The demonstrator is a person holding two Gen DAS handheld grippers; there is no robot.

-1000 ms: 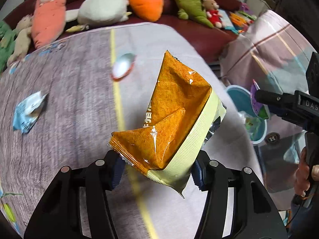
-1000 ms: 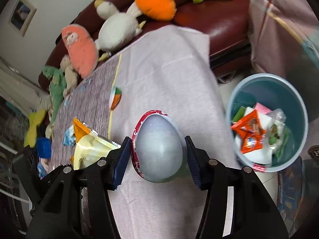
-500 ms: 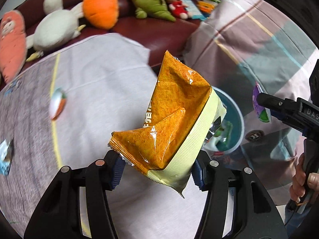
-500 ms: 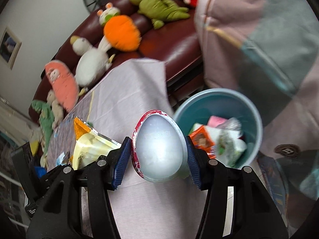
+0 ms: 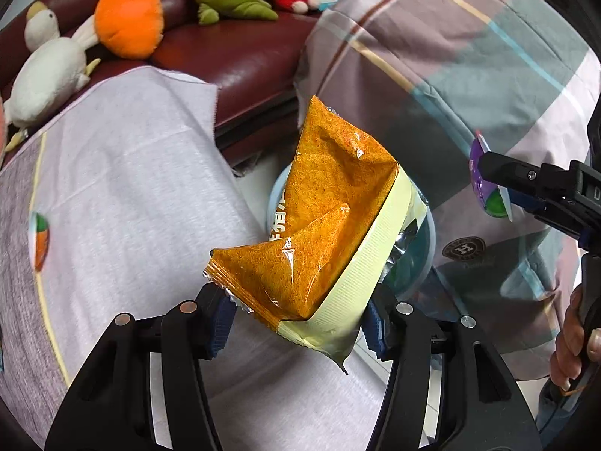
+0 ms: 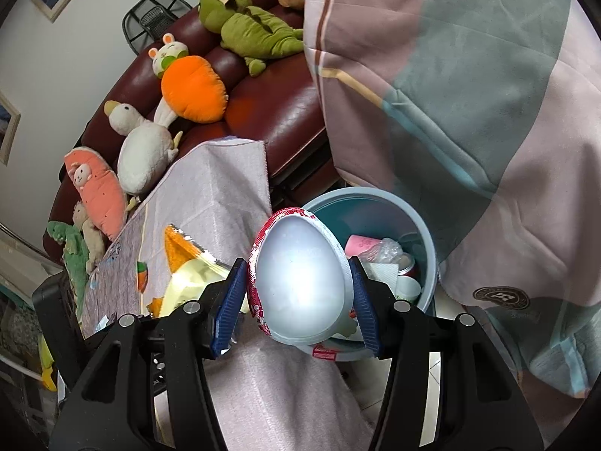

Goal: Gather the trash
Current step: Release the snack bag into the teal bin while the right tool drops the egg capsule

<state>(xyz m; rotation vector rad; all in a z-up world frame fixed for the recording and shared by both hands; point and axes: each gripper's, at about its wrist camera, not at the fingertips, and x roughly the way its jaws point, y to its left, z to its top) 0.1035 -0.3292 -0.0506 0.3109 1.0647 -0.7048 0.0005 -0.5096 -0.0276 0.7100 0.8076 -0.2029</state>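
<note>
My left gripper (image 5: 298, 319) is shut on an orange and pale yellow snack bag (image 5: 323, 233), held up at the table's right end, in front of the blue trash bin (image 5: 426, 255), which it mostly hides. My right gripper (image 6: 298, 304) is shut on a white egg-shaped plastic shell with a red rim (image 6: 300, 282), held at the near rim of the bin (image 6: 424, 233), which holds several wrappers and cups. The right gripper also shows in the left wrist view (image 5: 488, 184). The snack bag shows in the right wrist view (image 6: 188, 267).
The table has a grey and pink cloth (image 5: 124, 188) with a carrot-print wrapper (image 5: 40, 238) lying on it. A dark red sofa (image 6: 270, 101) with several plush toys stands behind. A checked blanket (image 6: 469, 94) hangs right of the bin.
Both grippers have moved right, off the table toward the bin, each keeping its hold. The bin now sits right behind the snack bag and the egg shell.
</note>
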